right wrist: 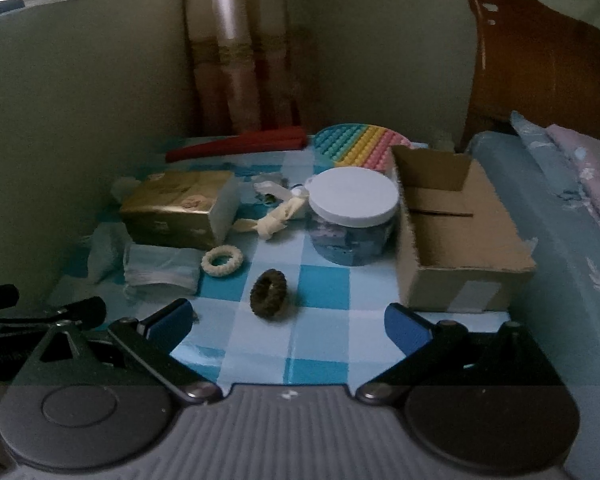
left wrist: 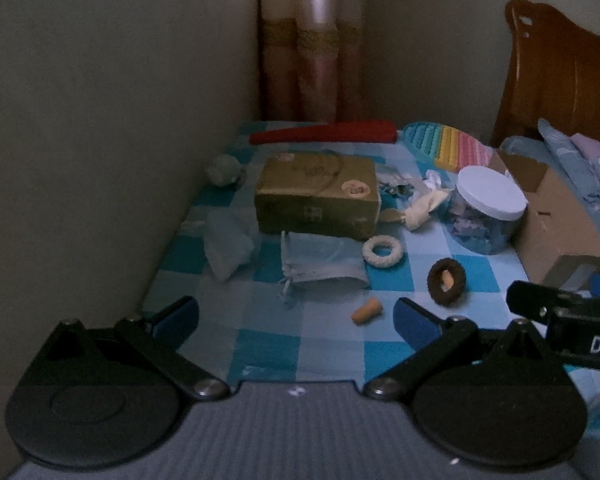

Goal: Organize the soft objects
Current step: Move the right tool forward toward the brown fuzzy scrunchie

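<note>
Soft things lie on a blue checked cloth (left wrist: 332, 344). A brown scrunchie (left wrist: 446, 282) (right wrist: 269, 295) lies mid-right, with a small orange piece inside its ring. A cream scrunchie (left wrist: 381, 252) (right wrist: 222, 261) lies beside a pale blue drawstring pouch (left wrist: 320, 261) (right wrist: 162, 266). An orange foam earplug (left wrist: 366, 310) lies just ahead of my left gripper (left wrist: 296, 316), which is open and empty. My right gripper (right wrist: 290, 322) is open and empty, just short of the brown scrunchie. An open cardboard box (right wrist: 460, 240) (left wrist: 556, 224) stands at the right.
A gold box (left wrist: 318, 200) (right wrist: 180, 208), a white-lidded jar (right wrist: 352, 216) (left wrist: 486, 208), a rainbow pop toy (right wrist: 360, 146), a red case (left wrist: 324, 132), a cream knotted cloth (right wrist: 276, 220) and a pale plastic bag (left wrist: 226, 248) fill the back. A wall runs along the left; the headboard (right wrist: 540, 68) stands right.
</note>
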{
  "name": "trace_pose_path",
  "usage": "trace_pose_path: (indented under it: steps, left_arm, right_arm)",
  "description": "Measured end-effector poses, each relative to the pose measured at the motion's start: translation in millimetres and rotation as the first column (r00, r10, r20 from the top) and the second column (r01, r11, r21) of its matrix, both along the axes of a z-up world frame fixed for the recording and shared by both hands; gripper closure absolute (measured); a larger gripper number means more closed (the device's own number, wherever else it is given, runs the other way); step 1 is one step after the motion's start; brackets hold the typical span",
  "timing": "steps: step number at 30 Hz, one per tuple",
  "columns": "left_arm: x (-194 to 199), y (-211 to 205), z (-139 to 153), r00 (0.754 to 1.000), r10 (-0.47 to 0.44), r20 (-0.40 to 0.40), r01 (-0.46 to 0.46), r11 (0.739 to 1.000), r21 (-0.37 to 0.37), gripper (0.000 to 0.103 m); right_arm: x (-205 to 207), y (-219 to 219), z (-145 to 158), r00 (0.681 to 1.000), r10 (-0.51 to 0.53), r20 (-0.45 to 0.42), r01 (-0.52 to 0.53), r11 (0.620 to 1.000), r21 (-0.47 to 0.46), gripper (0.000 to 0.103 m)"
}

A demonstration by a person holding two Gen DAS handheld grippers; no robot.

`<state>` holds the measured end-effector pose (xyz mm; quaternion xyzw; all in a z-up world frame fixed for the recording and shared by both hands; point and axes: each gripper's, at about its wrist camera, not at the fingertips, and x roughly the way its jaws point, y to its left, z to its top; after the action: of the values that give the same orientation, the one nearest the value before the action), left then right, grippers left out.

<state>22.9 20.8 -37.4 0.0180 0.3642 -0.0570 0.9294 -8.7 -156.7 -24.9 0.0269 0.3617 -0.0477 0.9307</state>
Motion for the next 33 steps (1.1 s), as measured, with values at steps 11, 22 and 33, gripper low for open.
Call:
trace_pose_path:
  steps: [11, 22, 33]
  left_arm:
    - [18.9, 9.8, -24.1, 0.999, -0.021, 0.040, 0.021, 1.000, 0.010, 0.001]
    - [39.5, 19.1, -54.5, 1.000, -0.026, -0.015, 0.026, 1.000, 0.000, 0.001]
    - [49.3, 23.6, -69.8, 0.998, -0.042, -0.045, 0.041, 0.999, -0.023, 0.001]
  right_arm:
    - [35.4, -5.3, -46.8, 0.999, 0.022, -0.044, -0.020, 0.999, 0.037, 0.000]
    - [65.1, -0.6, -83.9, 0.996, 0.068, -0.061, -0.068, 0.998, -0.002, 0.002]
    - [78.2, 8.6, -97.7, 0.995, 0.093, -0.033, -0.095, 0.994, -0.059, 0.017]
